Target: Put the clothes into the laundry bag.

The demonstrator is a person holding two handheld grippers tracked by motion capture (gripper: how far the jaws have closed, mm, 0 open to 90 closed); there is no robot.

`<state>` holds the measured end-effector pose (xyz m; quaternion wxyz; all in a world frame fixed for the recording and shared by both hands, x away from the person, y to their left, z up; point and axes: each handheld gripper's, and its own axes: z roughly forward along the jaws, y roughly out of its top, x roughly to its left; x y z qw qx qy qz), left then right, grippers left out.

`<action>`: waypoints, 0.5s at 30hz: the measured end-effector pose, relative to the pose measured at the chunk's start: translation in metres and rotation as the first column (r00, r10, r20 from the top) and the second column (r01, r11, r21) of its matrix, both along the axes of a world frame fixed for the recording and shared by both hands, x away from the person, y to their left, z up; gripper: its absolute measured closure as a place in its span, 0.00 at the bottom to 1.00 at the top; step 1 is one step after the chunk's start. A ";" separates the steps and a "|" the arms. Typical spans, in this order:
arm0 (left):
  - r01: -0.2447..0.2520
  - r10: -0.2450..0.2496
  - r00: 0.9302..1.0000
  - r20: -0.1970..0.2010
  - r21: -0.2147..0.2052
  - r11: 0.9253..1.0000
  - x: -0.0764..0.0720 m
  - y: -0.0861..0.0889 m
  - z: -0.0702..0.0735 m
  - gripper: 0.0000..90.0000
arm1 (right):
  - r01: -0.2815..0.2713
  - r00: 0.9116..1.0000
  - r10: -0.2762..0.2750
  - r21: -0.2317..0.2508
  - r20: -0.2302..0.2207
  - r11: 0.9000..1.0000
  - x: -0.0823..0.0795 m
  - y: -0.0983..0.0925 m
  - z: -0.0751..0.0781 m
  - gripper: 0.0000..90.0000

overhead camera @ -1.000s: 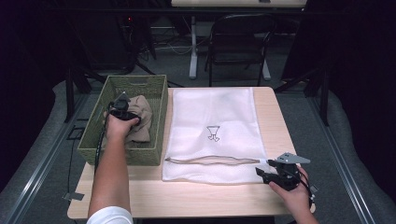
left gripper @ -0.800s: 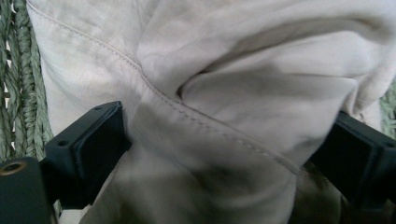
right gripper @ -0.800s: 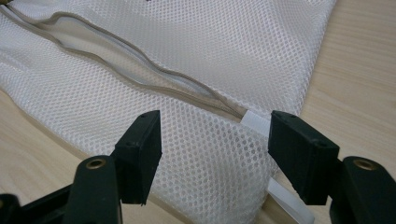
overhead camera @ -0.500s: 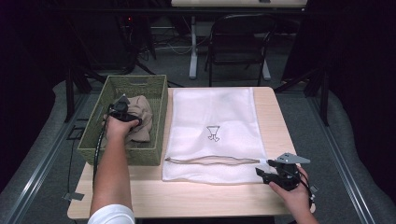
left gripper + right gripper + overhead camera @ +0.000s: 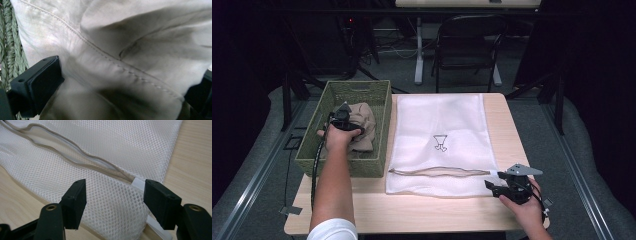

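So the beige garment (image 5: 362,125) is bunched up inside the green woven basket (image 5: 377,100) at the table's (image 5: 422,210) left side. The left gripper (image 5: 343,120) is pushed right into it, jaws just opened up and spread wide, cloth bulging between them but not pinched. Over at the near right corner, the right gripper (image 5: 496,187) is held with jaws spread too, set around the white mesh laundry bag's (image 5: 442,120) corner by the zipper (image 5: 82,160), nothing squeezed.

garment (image 5: 362,120) in basket (image 5: 377,95) | basket left of mesh bag (image 5: 447,120) | both on table (image 5: 502,105)
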<state>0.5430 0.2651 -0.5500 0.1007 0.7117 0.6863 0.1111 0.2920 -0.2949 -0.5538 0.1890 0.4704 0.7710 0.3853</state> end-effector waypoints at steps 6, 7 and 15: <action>-0.011 0.011 1.000 -0.004 -0.004 1.000 0.000 -0.001 0.000 0.02 | 0.000 1.000 0.000 -0.002 -0.003 1.000 0.000 0.000 0.000 0.39; -0.010 0.010 1.000 -0.004 -0.007 1.000 0.000 0.000 0.000 0.02 | 0.000 1.000 0.000 -0.002 -0.003 1.000 0.000 0.000 0.000 0.39; -0.009 0.010 1.000 0.006 -0.013 1.000 0.000 0.000 -0.002 0.02 | -0.003 1.000 0.003 0.000 -0.007 1.000 0.001 0.001 -0.001 0.39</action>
